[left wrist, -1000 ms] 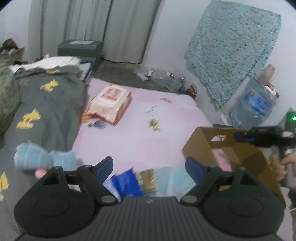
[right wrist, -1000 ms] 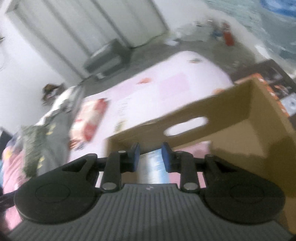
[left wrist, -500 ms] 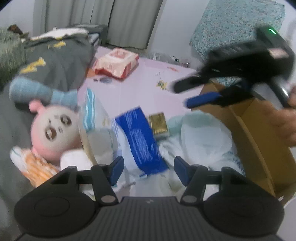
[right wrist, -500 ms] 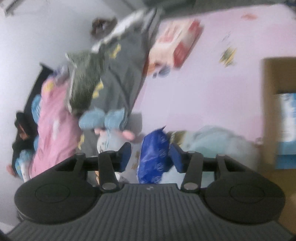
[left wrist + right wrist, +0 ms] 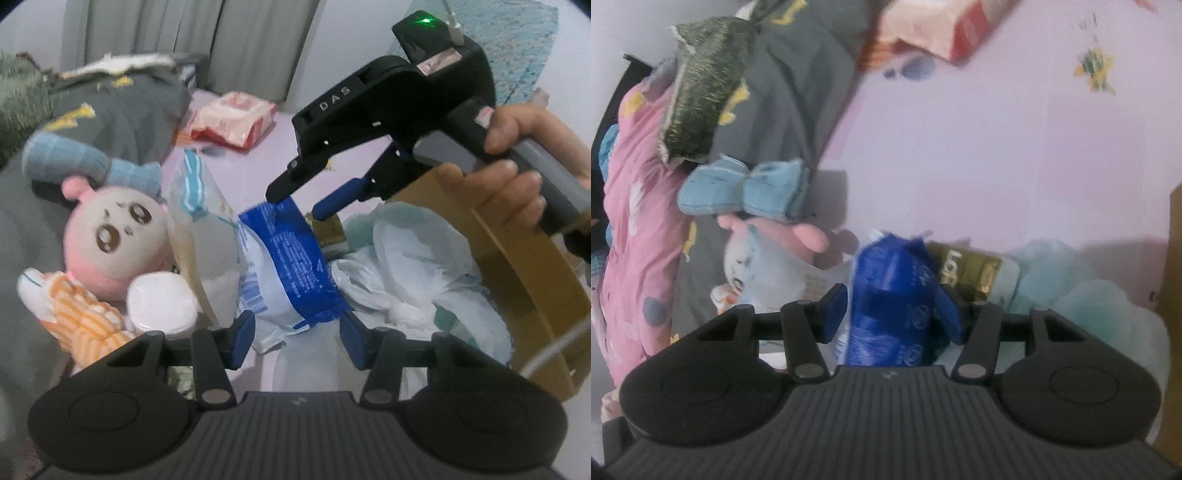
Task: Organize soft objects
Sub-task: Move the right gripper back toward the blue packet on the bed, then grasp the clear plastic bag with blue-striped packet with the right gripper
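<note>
At the bottom of the left wrist view, the left gripper (image 5: 297,338) is about half open and its jaws are closing. The near end of the blue pack (image 5: 295,258) lies between the pads, but they do not press it yet. The pack runs up the middle of the frame.

At its far end, the right gripper (image 5: 299,208) comes down from the upper right, held by a hand (image 5: 517,184). In the right wrist view, that gripper (image 5: 897,314) is about half open too, and its jaws are opening. The blue pack (image 5: 897,295) stands up between the pads. One pad looks close to it, but I cannot tell if it touches.

Left of the pack lie a clear bag (image 5: 207,229) and a doll (image 5: 118,236). Right of it sits a white bag (image 5: 413,266), then the box (image 5: 517,258) at the right edge. Behind the pack peeks a gold pack (image 5: 332,236). Far back is a pink pack (image 5: 232,122) on the pink sheet (image 5: 997,147).

I think the step is grabbing the blue pack with both grippers. Next, both need to squeeze it gently, lift together, and carry it right to the box.
</note>
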`<state>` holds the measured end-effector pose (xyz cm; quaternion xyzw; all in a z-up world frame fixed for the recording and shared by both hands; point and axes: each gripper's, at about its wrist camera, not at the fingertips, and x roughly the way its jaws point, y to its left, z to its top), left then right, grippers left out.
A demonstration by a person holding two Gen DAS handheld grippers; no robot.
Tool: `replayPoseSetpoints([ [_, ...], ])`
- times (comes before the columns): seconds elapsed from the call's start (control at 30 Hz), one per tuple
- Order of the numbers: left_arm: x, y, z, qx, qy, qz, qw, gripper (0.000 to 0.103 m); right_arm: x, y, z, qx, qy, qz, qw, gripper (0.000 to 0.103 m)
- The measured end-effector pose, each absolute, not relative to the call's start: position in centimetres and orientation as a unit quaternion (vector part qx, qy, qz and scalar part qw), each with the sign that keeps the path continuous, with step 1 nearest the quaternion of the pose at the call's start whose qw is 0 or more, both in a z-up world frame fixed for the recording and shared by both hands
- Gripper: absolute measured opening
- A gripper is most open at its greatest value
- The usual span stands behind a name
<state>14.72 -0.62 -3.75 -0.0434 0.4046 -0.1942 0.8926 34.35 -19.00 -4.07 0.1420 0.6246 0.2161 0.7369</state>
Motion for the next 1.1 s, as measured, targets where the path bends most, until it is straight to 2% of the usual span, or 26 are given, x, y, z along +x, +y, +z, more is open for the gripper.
replayPoseSetpoints([
  [0.17,13.0,0.0,-2.7,-0.006,0.350,-0.153,0.924,0.051,33.9,-17.7,-1.3,0.151,0.596,0.256,0.745,0.058],
  [0.33,14.2,0.7,-3.0,-0.020,0.347,-0.116,0.931,0.051,34.2,-14.2,-0.8,0.142,0.593,0.290,0.737,0.079],
  [0.43,15.4,0.5,-3.5,-0.023,0.344,-0.103,0.933,0.051,34.7,-11.9,-1.6,0.125,0.605,0.294,0.730,0.081],
  [0.63,17.4,-0.5,-4.6,-0.007,0.338,-0.100,0.936,0.041,35.5,-9.6,-4.4,0.100,0.633,0.282,0.714,0.080],
  [0.67,17.5,-0.7,-4.7,-0.007,0.336,-0.102,0.936,0.041,35.4,-9.5,-4.8,0.094,0.633,0.279,0.716,0.078],
  [0.73,17.7,-1.0,-4.9,-0.010,0.333,-0.111,0.936,0.040,35.3,-9.9,-5.0,0.089,0.628,0.274,0.723,0.063],
  [0.9,17.7,-2.3,-5.5,-0.006,0.329,-0.139,0.934,0.039,35.0,-12.5,-6.1,0.108,0.628,0.260,0.726,0.036],
  [1.1,16.3,-3.3,-4.0,0.009,0.304,-0.149,0.941,0.039,33.7,-15.6,-5.2,0.164,0.602,0.264,0.736,0.030],
])
